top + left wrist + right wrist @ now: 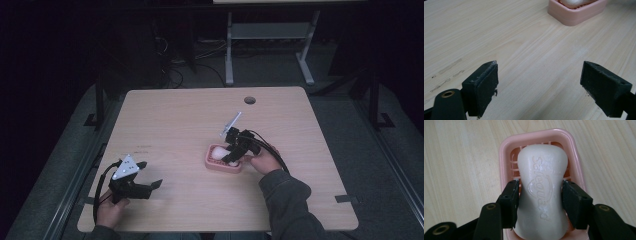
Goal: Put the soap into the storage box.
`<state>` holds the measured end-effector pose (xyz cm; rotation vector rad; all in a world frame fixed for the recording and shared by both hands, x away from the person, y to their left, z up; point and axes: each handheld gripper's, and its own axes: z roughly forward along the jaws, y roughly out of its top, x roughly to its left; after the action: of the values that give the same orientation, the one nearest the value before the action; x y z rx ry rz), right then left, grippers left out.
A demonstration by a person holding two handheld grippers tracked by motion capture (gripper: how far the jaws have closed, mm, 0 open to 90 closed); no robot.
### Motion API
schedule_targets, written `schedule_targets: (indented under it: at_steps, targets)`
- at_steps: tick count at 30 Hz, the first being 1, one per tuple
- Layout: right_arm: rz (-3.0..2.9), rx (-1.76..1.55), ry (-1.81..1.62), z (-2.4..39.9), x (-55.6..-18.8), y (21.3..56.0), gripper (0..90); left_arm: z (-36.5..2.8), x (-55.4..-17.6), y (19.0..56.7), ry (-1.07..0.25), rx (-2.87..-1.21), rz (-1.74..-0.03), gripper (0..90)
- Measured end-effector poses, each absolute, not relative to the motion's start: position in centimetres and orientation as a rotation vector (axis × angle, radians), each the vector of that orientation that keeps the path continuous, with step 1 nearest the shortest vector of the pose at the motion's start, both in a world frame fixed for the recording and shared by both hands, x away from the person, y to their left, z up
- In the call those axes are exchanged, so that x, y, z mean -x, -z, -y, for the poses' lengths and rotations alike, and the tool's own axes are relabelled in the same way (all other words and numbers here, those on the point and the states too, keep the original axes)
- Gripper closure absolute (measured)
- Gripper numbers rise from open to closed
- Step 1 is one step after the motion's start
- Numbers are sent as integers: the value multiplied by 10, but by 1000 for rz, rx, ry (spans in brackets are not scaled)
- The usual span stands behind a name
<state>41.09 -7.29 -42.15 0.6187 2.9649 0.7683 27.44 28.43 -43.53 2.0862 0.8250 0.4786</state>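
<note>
A white bar of soap with raised lettering lies in a pink soap dish on the wooden table. My right gripper is shut on the soap, one jaw pressing each long side at its waist. From above, the right gripper reaches down into the dish, where the soap shows at its left end. My left gripper rests open near the table's front left corner, nothing between its fingers. The pink dish lies far ahead of it.
The light wooden table has a round cable hole near its far edge. Faint scuff marks sit on the wood left of the left gripper. Behind the table, a metal table frame and cables lie on the dark floor.
</note>
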Motion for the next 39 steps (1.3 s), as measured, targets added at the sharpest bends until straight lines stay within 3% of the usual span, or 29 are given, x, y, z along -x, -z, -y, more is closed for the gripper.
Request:
schedule_targets:
  at_steps: [5,7,20,39]
  targets:
    - [-2965,-593,-722,70,-411,420,484,-284,-275,435,-478,-2089,-824,145]
    - [-2953,-594,-721,69,-411,419,433,-284,-274,435,-476,-2085,-824,145]
    - [-2883,-600,-812,85,-404,391,431,-285,-274,435,-479,-2080,-824,145]
    - [-2829,-679,-794,133,-382,374,418,-285,-273,435,-483,-2081,-820,145]
